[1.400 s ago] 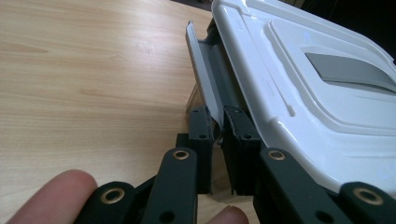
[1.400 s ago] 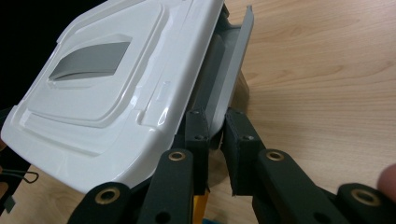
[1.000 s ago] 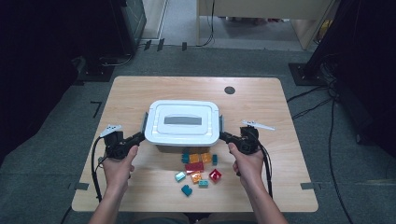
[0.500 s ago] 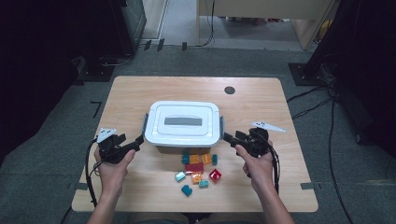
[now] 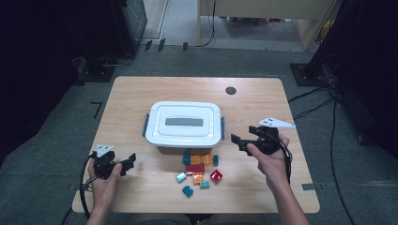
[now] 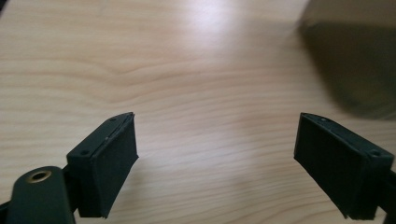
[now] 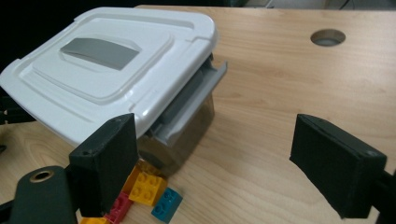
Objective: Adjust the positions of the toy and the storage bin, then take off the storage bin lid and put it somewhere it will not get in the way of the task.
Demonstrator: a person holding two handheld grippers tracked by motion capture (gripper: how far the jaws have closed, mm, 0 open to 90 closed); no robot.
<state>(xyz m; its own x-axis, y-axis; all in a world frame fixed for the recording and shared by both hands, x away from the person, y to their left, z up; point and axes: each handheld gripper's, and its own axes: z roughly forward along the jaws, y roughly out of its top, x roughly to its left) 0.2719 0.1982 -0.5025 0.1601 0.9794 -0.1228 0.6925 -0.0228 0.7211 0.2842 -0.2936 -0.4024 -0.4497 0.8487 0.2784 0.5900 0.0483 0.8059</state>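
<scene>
High view, box: I see the lidded white box (image 5: 183, 123) near the middle of the tabletop (image 5: 141, 93), its lid on and a grey latch (image 5: 222, 127) on each short side.
High view, bricks: the small coloured bricks (image 5: 199, 168) lie in a loose cluster just in front of the box, on my side.
High view, left tool: my left tool (image 5: 129, 162) sits low, well apart from the box, off its front left corner; its jaws have just been opening and nothing is between them.
High view, right tool: my right tool (image 5: 237, 140) is just beside the box's right latch, not touching it; its jaws have just been opening and hold nothing.
Left gripper view: the jaws stand wide over bare wood, with the box's dark blurred wall (image 6: 355, 60) at upper right.
Right gripper view: the jaws are spread and empty; the box (image 7: 112, 70) is ahead to the left, with yellow, red and teal bricks (image 7: 144, 191) at its foot.
</scene>
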